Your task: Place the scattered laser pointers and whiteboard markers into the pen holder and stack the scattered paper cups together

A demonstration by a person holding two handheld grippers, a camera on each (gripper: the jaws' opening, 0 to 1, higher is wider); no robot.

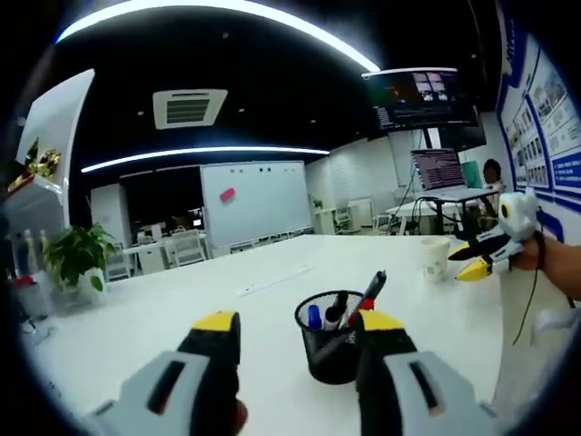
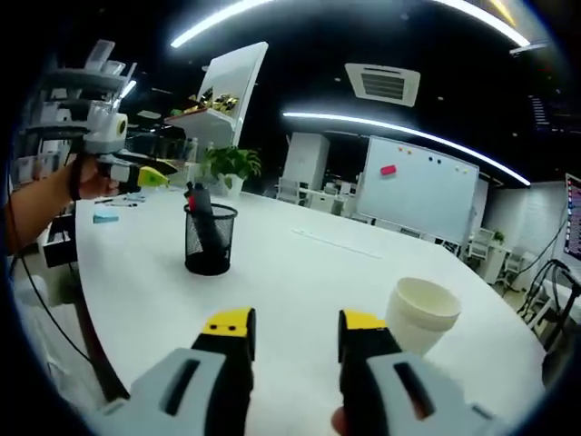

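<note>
Markers and pointers [image 1: 349,309] are seen standing in the mesh pen holder [image 1: 331,350] on the white table [image 1: 182,309].

Both grippers are held released and empty: the left gripper [image 1: 295,320] just near the holder, the right gripper [image 2: 295,321] beside the stacked paper cups [image 2: 420,313]. A whiteboard [image 2: 418,189] and a potted plant [image 2: 229,168] are seen at the far side.

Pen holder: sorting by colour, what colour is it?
Black mesh pen holder, clearest in the right gripper view.
</note>
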